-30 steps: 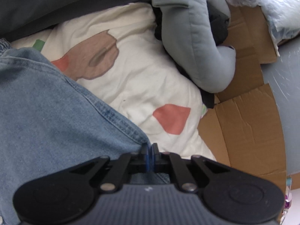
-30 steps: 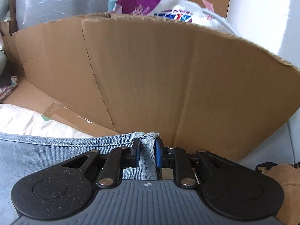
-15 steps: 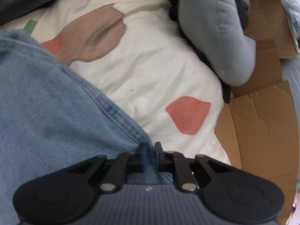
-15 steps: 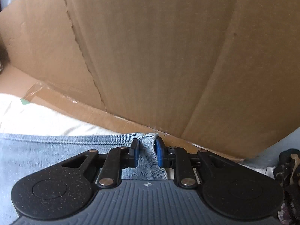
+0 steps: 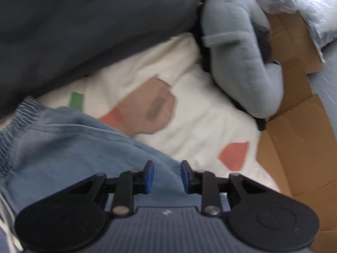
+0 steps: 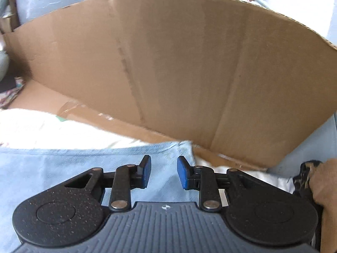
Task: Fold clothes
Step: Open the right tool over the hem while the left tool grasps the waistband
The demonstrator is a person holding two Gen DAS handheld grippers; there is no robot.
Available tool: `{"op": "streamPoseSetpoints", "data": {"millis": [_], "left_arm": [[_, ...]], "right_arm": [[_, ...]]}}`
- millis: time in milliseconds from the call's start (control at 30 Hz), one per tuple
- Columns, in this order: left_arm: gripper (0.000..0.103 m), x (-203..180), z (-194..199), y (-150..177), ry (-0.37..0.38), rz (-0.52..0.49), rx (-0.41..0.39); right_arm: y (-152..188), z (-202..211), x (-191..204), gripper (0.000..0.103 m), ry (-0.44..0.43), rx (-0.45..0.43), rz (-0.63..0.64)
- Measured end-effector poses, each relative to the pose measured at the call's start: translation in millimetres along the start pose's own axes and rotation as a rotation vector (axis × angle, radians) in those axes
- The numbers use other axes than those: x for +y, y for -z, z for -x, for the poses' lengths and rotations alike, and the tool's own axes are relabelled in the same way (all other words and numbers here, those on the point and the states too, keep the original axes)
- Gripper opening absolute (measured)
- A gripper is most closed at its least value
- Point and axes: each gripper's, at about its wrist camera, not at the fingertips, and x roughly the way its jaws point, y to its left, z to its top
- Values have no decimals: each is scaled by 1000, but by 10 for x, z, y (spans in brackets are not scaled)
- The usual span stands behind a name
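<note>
A light blue denim garment (image 5: 63,147) lies on a white cloth with pink and tan patches (image 5: 189,113). Its elastic waistband (image 5: 14,122) shows at the left of the left wrist view. My left gripper (image 5: 167,176) hovers over the denim's edge, its jaws opening, the blue pads apart and not pressing on the fabric. In the right wrist view the denim (image 6: 63,164) ends in a corner (image 6: 185,147) just ahead of my right gripper (image 6: 164,172). Those jaws are opening too, with the cloth lying loose beneath the gap.
A tall cardboard wall (image 6: 189,67) stands close in front of the right gripper. Flattened cardboard (image 5: 294,147) borders the white cloth. A grey-blue plush toy (image 5: 238,48) and a dark grey cushion (image 5: 84,25) lie beyond. A brown item (image 6: 324,181) sits at the right edge.
Both grippers were shut on the denim's edge and have let go, pads now apart. The left view has drawn back, showing the waistband; the right view has drawn back from the cardboard wall.
</note>
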Motion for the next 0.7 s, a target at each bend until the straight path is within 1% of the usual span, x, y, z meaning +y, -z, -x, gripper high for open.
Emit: {"op": "streamPoseSetpoints", "data": {"millis": [133, 200, 267, 367, 400, 433, 567, 633, 700], "left_arm": [[29, 146, -57, 6, -37, -33, 8], [29, 174, -168, 7, -54, -55, 16], [29, 234, -288, 10, -75, -55, 30], [24, 334, -397, 18, -79, -54, 33], [20, 350, -406, 9, -84, -61, 28], [18, 361, -410, -6, -88, -67, 25], [17, 392, -452, -110, -124, -98, -2], [16, 415, -501, -154, -124, -106, 4], [16, 402, -540, -178, -130, -138, 11]], "right_arm": [[171, 155, 59, 34, -34, 20, -10], [290, 202, 96, 34, -45, 42, -11], [402, 239, 136, 35, -55, 66, 1], [631, 298, 164, 36, -57, 115, 26], [693, 322, 168, 36, -56, 131, 33], [727, 328, 162, 36, -50, 145, 33], [954, 377, 80, 39, -31, 183, 5], [1039, 414, 37, 41, -24, 185, 0], [1106, 435, -9, 42, -3, 191, 0]]}}
